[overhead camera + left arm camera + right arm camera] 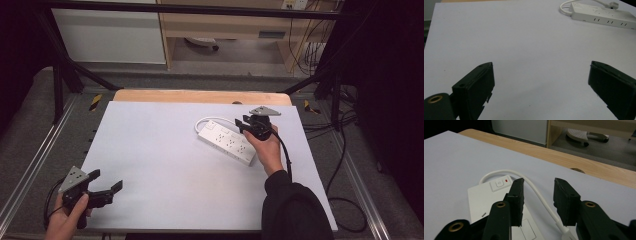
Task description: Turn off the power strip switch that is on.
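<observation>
Counter (165, 190) spreads wide beneath a pale sheet, with a strip of bare wood (200, 96) along its far edge; floor and a light wooden cabinet (225, 25) lie beyond it; a white power strip (226, 142) rests on the sheet toward the far right, set at a slant, its white cord (207, 120) looping round the far end, and in the right gripper view that end carries a square switch (499, 183) with a small red mark (506, 180) beside it; the right gripper (241, 123), held in a hand (267, 150) with a dark sleeve (292, 210) behind it, hangs just over the near right part of the strip, its fingers (517, 197) partly apart with the cord running up between them and touching neither as far as can be seen; the left gripper (105, 180), held in the other hand (67, 217) at the near left corner of the counter, sits well apart from the strip, its fingers (475, 87) spread wide over bare sheet with nothing between them; from its own view the strip lies far off at the top right.
</observation>
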Tool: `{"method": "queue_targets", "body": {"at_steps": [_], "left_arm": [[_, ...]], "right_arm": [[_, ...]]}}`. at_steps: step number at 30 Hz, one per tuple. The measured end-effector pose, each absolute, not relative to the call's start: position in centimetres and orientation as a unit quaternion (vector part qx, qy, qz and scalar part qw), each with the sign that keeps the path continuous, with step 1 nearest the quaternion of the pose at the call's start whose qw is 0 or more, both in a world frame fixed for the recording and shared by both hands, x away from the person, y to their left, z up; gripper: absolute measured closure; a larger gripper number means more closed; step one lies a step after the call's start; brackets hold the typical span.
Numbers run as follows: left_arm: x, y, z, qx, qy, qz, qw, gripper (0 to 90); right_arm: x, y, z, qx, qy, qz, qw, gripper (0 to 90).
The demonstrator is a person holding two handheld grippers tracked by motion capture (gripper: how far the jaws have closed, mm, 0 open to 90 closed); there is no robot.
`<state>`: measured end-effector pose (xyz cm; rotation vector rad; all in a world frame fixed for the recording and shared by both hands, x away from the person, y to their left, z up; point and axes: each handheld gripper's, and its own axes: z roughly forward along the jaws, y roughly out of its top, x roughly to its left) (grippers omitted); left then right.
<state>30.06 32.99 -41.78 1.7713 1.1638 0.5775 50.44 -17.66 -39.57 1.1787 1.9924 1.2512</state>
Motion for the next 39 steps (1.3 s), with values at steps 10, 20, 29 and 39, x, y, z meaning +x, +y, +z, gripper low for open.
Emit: {"method": "queue_targets", "body": {"at_steps": [10, 20, 29, 39], "left_arm": [[30.1, 33.0, -41.8, 0.718, 0.471, 0.234, 0.455, 6.8], [30.1, 33.0, -41.8, 0.718, 0.472, 0.233, 0.456, 6.8], [30.1, 33.0, -41.8, 0.718, 0.472, 0.233, 0.455, 6.8], [30.1, 33.0, -41.8, 0.717, 0.474, 0.233, 0.455, 6.8]], "right_arm": [[50.8, -17.0, -40.3, 0.424, 0.737, 0.456, 0.262, 75.5], [51.0, -16.0, -41.2, 0.410, 0.747, 0.449, 0.267, 85.3], [51.3, -14.8, -42.0, 0.400, 0.765, 0.433, 0.259, 90.0], [51.9, -14.2, -42.6, 0.407, 0.776, 0.413, 0.248, 90.0]]}}
